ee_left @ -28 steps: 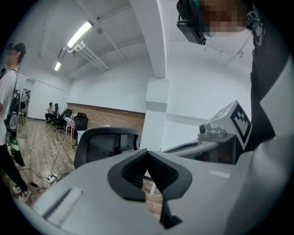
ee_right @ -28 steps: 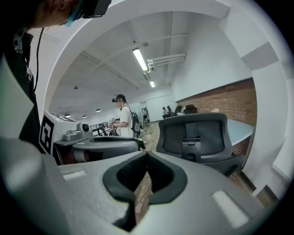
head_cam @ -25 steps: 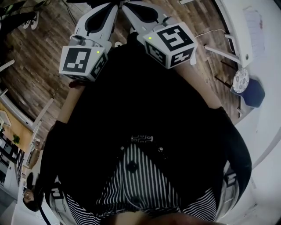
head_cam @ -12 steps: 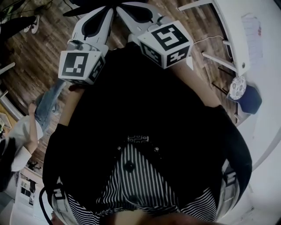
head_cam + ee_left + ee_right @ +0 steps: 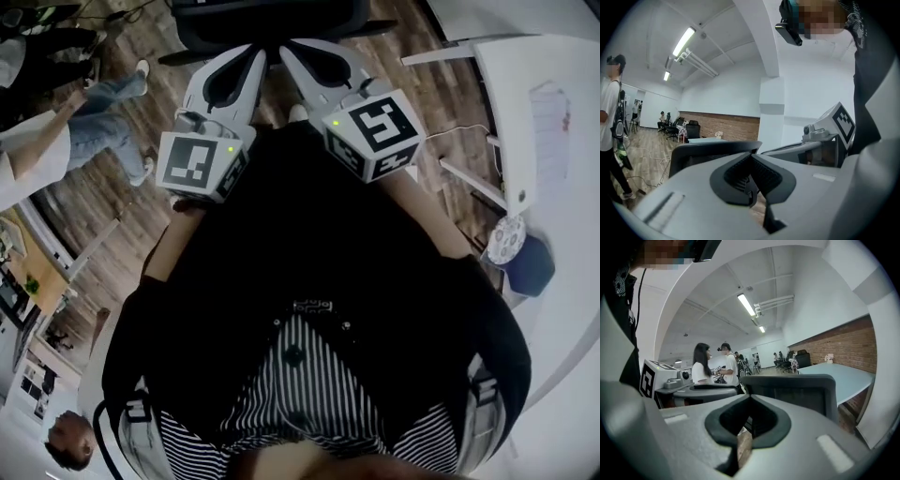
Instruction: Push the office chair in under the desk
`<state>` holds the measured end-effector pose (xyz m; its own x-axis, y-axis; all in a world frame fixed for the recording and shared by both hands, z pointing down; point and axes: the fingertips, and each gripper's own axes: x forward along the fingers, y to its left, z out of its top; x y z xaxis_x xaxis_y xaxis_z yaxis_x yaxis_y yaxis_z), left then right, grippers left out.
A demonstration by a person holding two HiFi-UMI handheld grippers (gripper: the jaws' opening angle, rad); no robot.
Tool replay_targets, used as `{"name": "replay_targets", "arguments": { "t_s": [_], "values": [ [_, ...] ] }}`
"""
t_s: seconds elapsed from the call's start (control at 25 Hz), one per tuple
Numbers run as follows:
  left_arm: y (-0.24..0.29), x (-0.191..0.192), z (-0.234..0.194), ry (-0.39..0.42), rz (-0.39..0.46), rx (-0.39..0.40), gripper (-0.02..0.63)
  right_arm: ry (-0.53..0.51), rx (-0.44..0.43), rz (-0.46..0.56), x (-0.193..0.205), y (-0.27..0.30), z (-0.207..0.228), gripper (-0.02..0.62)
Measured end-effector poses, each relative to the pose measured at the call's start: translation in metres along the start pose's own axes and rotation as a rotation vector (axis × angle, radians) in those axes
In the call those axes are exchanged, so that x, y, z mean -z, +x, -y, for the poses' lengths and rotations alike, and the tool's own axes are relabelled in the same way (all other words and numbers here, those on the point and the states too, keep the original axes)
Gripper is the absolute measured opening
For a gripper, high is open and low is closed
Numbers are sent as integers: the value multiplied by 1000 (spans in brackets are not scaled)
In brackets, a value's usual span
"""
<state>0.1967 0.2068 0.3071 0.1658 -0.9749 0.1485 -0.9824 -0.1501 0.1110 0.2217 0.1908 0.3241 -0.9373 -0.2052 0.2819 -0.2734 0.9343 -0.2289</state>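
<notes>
The black office chair (image 5: 272, 19) shows only its backrest at the top edge of the head view. Both grippers point at it from just short of it. My left gripper (image 5: 259, 54) is shut with nothing between its jaws, and the chair's dark backrest (image 5: 710, 152) stands right behind its tips. My right gripper (image 5: 287, 51) is shut and empty too, with the backrest (image 5: 799, 397) close ahead. The white desk (image 5: 539, 112) lies to the right; it appears as a pale top (image 5: 846, 373) behind the chair.
People stand on the wooden floor at the left (image 5: 66, 122), and two more show in the right gripper view (image 5: 712, 364). A round patterned thing on a blue stool (image 5: 520, 248) sits under the desk's near end. A cable (image 5: 459, 70) runs over the floor by the desk leg.
The chair's backrest has come into view at the top of the head view. Both grippers sit a little lower and further right in the picture. A person has moved up the left side.
</notes>
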Motion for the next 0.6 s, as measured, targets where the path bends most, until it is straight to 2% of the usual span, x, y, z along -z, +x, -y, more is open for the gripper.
{"name": "replay_targets", "arguments": {
  "t_s": [0.16,0.32,0.48,0.6],
  "values": [
    [-4,-2,-16,10,-17,-13,3,11,-7,16,-7,12,0,2],
    [-12,-15,-44,-22,2,-52,3,-1,5,51,-24,19,-2,2],
    [-13,-21,-60,-39,2,-34,3,-44,-14,99,-45,20,-11,2],
    [-16,-21,-75,-45,-8,-37,16,-26,20,109,-51,19,-3,3]
  ]
}}
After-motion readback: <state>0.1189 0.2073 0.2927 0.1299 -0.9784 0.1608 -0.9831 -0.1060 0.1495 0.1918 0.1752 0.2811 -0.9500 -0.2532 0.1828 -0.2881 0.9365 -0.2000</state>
